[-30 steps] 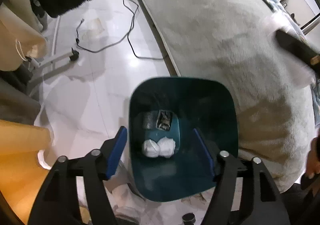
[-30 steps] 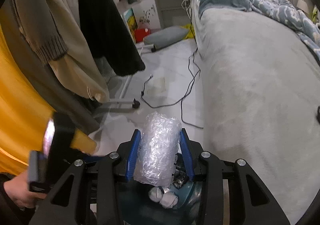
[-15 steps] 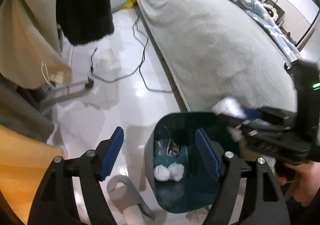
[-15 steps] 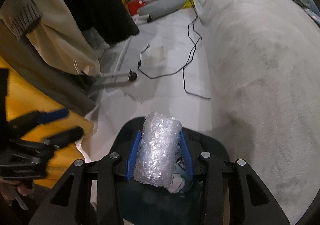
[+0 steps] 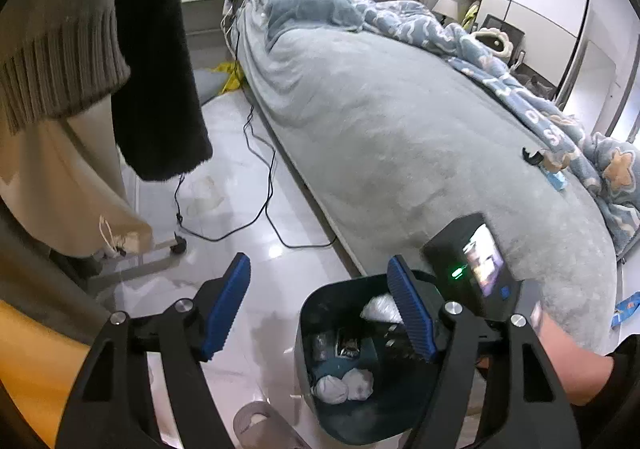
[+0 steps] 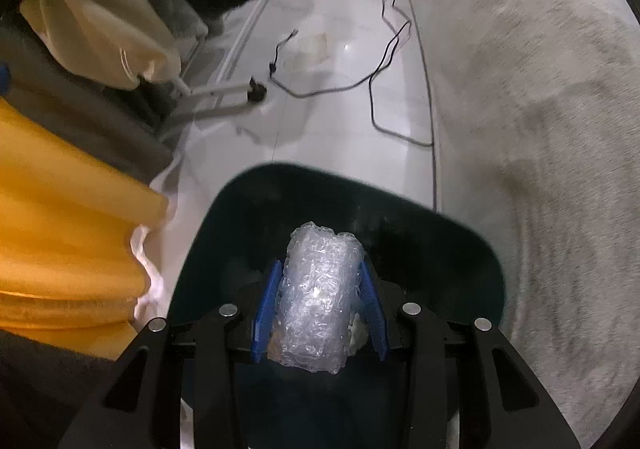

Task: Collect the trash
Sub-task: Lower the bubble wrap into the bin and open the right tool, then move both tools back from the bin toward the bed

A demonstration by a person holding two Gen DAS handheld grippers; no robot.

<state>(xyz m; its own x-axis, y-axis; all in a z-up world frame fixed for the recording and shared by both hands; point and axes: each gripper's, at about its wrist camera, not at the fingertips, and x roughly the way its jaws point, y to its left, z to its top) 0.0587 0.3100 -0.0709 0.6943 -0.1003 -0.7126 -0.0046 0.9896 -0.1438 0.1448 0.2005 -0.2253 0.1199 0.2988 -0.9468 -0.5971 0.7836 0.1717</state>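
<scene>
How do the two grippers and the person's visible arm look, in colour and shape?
The left gripper and right gripper look alike: black angular linkage arms with round silver pivot bolts, ending in blue ribbed finger pads. No cables show. The person's right hand is bare, with a dark sleeve at the wrist.

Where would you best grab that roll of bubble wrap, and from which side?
Across its middle, on the long curved flanks, coming from one end along its length. That is how the right gripper has the bubble wrap roll now, over the dark bin: a blue pad on each flank, ends left free. The roll is a soft, squashy cylinder, so a mid-body pinch probably seats better than pressing its ends.
</scene>
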